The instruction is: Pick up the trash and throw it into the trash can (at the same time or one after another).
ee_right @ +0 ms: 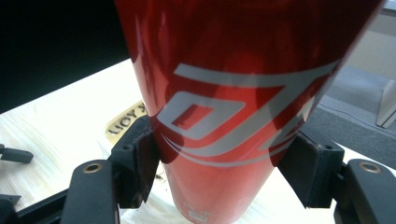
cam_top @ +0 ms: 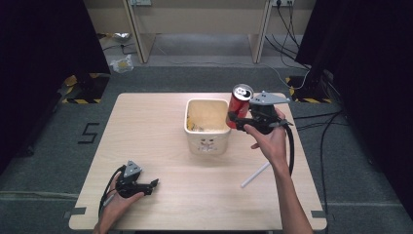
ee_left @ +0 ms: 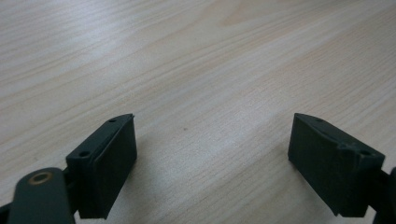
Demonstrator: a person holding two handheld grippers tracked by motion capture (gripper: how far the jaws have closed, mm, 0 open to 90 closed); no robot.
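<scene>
Jaws of the right gripper [cam_top: 233, 120] are clamped on a red can [cam_top: 239, 103], held upright above the desk [cam_top: 160, 195] just beside the white bin [cam_top: 208, 127]. Judged step: carrying the can to the bin; next, shift it over the opening and release. Left gripper [cam_top: 152, 185] rests on the desk, jaws apart, nothing between. A white stick [cam_top: 255, 174] lies nearby. Grey floor, dark curtains around.

Red aluminium can [cam_top: 239, 105] w/ silver lettering; cream square tub [cam_top: 208, 127], small face print on front; pale wood-grain table [cam_top: 160, 146]; white plastic straw [cam_top: 255, 175]; black grippers.
</scene>
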